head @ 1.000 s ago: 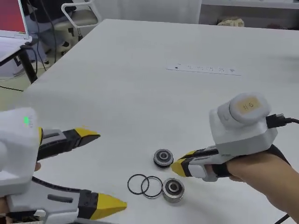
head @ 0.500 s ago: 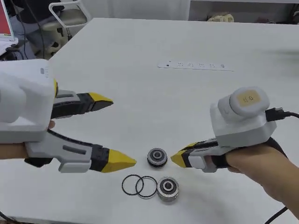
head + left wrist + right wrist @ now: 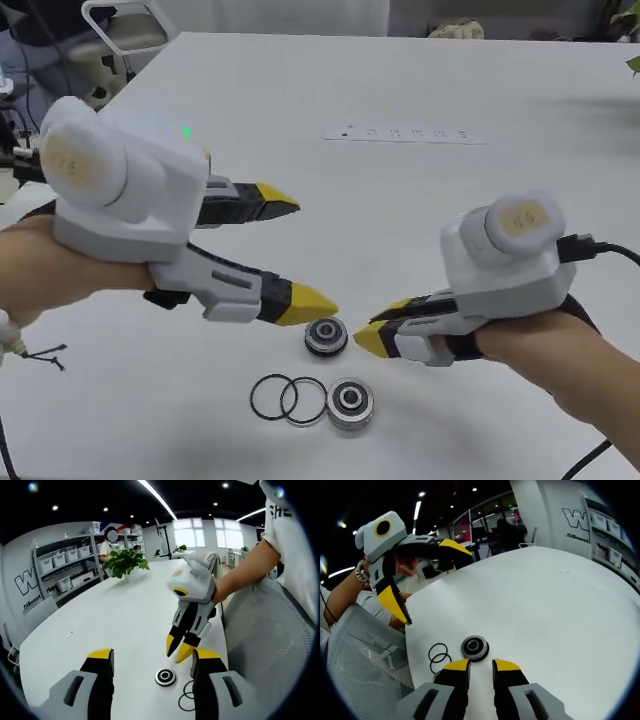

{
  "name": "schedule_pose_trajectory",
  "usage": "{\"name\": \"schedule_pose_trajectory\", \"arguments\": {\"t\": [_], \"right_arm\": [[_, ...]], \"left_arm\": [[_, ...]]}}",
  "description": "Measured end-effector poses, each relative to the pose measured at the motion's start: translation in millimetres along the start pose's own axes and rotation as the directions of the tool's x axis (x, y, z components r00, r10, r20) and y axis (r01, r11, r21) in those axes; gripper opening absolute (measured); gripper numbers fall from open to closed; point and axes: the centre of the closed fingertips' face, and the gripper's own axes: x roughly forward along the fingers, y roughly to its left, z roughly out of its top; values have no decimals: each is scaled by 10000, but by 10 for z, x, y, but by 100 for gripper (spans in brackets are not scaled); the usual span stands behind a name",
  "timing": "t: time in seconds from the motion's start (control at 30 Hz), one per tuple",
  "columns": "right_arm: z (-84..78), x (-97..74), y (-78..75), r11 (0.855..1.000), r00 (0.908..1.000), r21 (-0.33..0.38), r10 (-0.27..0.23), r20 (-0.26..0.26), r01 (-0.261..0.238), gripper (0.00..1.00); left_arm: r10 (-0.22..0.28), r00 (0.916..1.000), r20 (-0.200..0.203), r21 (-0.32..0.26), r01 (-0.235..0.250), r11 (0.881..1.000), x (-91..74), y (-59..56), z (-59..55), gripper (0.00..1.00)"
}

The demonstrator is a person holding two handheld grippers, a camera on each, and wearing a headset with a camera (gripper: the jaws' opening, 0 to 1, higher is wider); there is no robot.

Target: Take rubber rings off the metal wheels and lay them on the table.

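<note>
We hold the left gripper (image 3: 316,255) with its jaws spread wide and nothing between them. Its lower yellow tip hangs just up and to the left of the first metal wheel (image 3: 326,337), while the upper tip is farther from that wheel on the same side. In the left gripper view the wheel lies ahead, in line with the gap between the two jaws. The right gripper (image 3: 365,333) comes at the first metal wheel from the opposite side. Its jaws are drawn close with only a narrow slit between them, they grip nothing, and the yellow tips stop just beside the wheel's right edge. In the right gripper view a thin strip of table shows between tips and wheel, so we read them as apart. The white table (image 3: 420,230) carries everything, and the wheel lies flat on it near the edge closest to us. A pale power strip (image 3: 405,135) lies well beyond the wheel, toward the table's far side. The first metal wheel has a dark outer rim, though we cannot tell whether that is a rubber ring. The second metal wheel (image 3: 350,402) lies flat just below and slightly right of the first, apart from it, and shows a bright bare metal rim. Two rubber rings (image 3: 289,399) lie flat on the table below and left of the first wheel. They overlap each other, and the right one reaches the second wheel's left side.
</note>
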Motion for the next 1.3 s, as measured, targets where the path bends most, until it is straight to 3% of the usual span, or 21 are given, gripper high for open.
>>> {"name": "schedule_pose_trajectory", "arguments": {"t": [0.17, 0.33, 0.4, 0.57, 0.77, 1.0, 1.17, 1.3], "right_arm": [[-40, 22, -18, 9999, 10000, -101, -4, -89, 4, 16], [-45, 22, -36, 10000, 10000, -68, -18, -43, 18, 16], [-36, 21, -38, 10000, 10000, -18, -2, 26, 2, 16], [-39, 32, -46, 10000, 10000, 56, -6, 46, 6, 16], [-44, 39, -43, 10000, 10000, 55, 13, 61, -13, 15], [-48, 53, -25, 10000, 10000, -58, 70, 28, -70, 15], [-67, 65, -7, 9998, 9999, -143, 116, -47, -117, 15], [-71, 75, 0, 9997, 9999, -179, 138, -39, -139, 15]], "left_arm": [[29, 9997, -258, 68, -27, 10000, 156, 57, -113, 46], [-39, 9996, -295, -78, 37, 10000, 284, -3, -280, 39], [-110, 9999, -103, -458, 105, 9989, 309, -51, -325, 37], [-366, 9978, -545, -741, 325, 9967, 375, -156, -550, 29], [-370, 9961, -805, -1009, 288, 9945, 405, -145, -692, 23], [-624, 9926, -1042, -1036, 516, 9933, 418, -218, -774, 11], [-666, 9902, -1231, -1039, 539, 9931, 425, -227, -828, 10], [-692, 9910, -1144, -1259, 546, 9905, 431, -227, -818, 8]]}}
